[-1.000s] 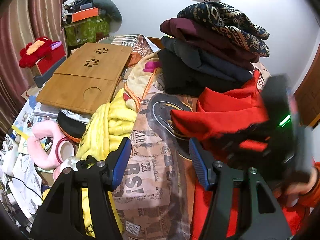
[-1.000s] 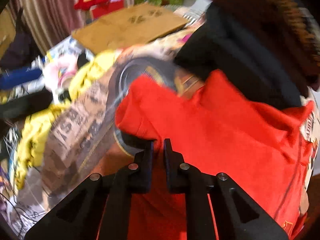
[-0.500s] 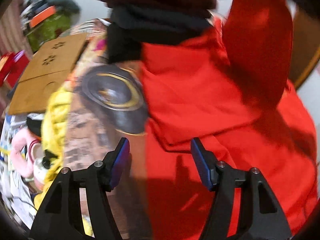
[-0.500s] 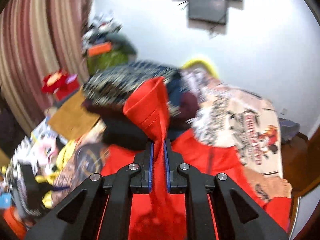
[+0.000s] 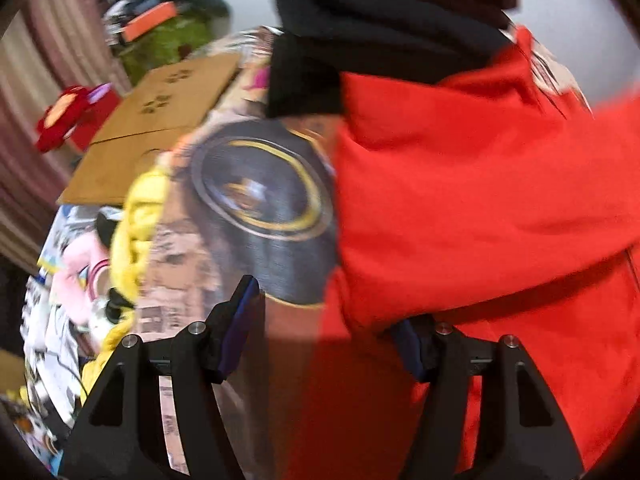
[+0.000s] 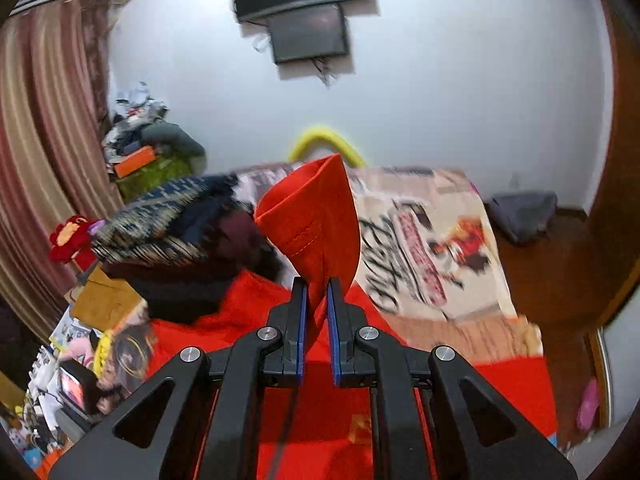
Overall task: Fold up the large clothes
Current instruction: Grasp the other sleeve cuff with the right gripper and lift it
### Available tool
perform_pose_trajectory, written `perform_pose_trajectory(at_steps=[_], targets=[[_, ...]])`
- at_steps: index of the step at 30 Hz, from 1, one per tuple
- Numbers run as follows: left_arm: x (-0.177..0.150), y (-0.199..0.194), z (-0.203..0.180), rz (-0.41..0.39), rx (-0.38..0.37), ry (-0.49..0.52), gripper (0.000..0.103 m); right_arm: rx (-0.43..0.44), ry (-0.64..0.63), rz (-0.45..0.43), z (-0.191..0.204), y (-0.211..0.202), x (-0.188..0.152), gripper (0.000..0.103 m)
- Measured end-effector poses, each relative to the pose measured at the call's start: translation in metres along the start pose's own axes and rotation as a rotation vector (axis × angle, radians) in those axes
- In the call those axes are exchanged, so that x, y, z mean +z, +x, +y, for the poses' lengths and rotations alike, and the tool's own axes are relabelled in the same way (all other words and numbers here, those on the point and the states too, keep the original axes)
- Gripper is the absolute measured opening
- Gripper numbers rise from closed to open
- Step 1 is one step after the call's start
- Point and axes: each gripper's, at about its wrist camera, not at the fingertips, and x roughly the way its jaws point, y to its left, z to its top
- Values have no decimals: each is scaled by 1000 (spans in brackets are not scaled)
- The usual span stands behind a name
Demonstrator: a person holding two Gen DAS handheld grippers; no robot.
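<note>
At the far left of the left wrist view a striped curtain (image 5: 24,128) hangs beside a red plush toy (image 5: 64,114), and a wooden lap tray (image 5: 156,120) lies on the bed next to a yellow cloth (image 5: 136,220) bunched along its edge. Right of that, the printed bedspread (image 5: 256,188) shows a dark round emblem with a yellow ring. The left gripper (image 5: 324,328) stands open low over the bed, its left finger above the bedspread and its right finger tucked under a folded edge of the red garment (image 5: 460,200); the edge lies between the fingers, but they are not pressed on it. The garment spreads across the right half of the bed, with a pile of dark folded clothes (image 5: 380,32) behind it. In the right wrist view the same pile of clothes (image 6: 176,228) sits left of centre, topped by a patterned piece. The right gripper (image 6: 317,300) is clamped tight on a raised corner of the red garment (image 6: 316,216), whose hemmed edge stands up above the fingertips while the rest trails down onto the bed (image 6: 424,240). A dark screen (image 6: 304,12) is mounted on the white wall above
</note>
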Motion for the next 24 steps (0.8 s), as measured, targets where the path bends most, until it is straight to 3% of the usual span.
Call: perform_pose_trajectory(at_steps=[4,12,16,20,24], targets=[[0,-2,13,2,-5,-29,65,-24,52,91,-32,11,-34,8],[-10,10,1,43,15,21,65,-53,192,277,-87,29,-108,8],[-13,13,-2,43,28,38,66,-104,222,307,-103,19,-130,9],[-12,14,-1,51,26,35,66,-92,252,325,-116,6,-144,9],[-14,6,-3,78,-12,45,66,-108,246,310,-122,-12,-147,9]])
